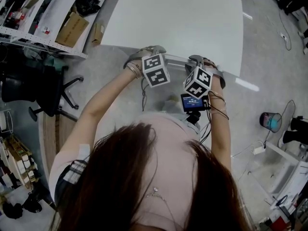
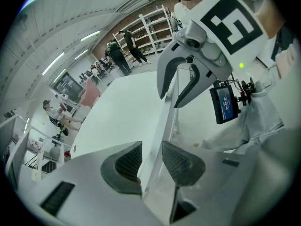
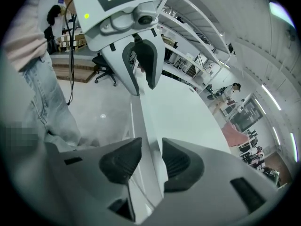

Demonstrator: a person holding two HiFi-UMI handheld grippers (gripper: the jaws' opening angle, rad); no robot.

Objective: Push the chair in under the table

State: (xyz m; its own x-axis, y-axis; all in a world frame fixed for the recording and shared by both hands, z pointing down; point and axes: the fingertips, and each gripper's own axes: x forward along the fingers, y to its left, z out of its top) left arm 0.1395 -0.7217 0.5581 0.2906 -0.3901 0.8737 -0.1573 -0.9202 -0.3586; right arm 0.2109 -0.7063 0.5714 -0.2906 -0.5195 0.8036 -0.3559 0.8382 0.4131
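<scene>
the task's chair shows only as a thin, pale, straight rail (image 1: 178, 59), which i take for the top edge of its back. the seat and legs are hidden below the person's arms and hair, so how far under it already stands i cannot tell. in the head view the rail lies just above the centre of the frame. its long axis runs left to right, roughly parallel to the near edge of the white rectangular surface (image 1: 183, 18) and just beside it.

the left hand-held gripper (image 1: 147, 52) sits on the rail's left end and the right hand-held gripper (image 1: 204, 64) on its right end, both pointing steeply down. in the left gripper view the rail (image 2: 164, 121) fills the gap between that hand-held gripper's ribbed dark pads (image 2: 151, 161), and it looks pinched rather than loosely straddled. it then runs up the frame to the other hand-held gripper (image 2: 170, 98). the right gripper view shows the same: the rail (image 3: 143, 126) is pinched between the pads (image 3: 150, 161), with the white surface (image 3: 188, 117) stretching away to the right.

neither hand is nearer, since both are on the rail. the surface lies towards the top of the head view from both, so any further push would go that way, square to the rail, with even pressure to keep the chair from skewing. a black wheeled office chair (image 1: 43, 88) stands well apart at the left edge.
</scene>
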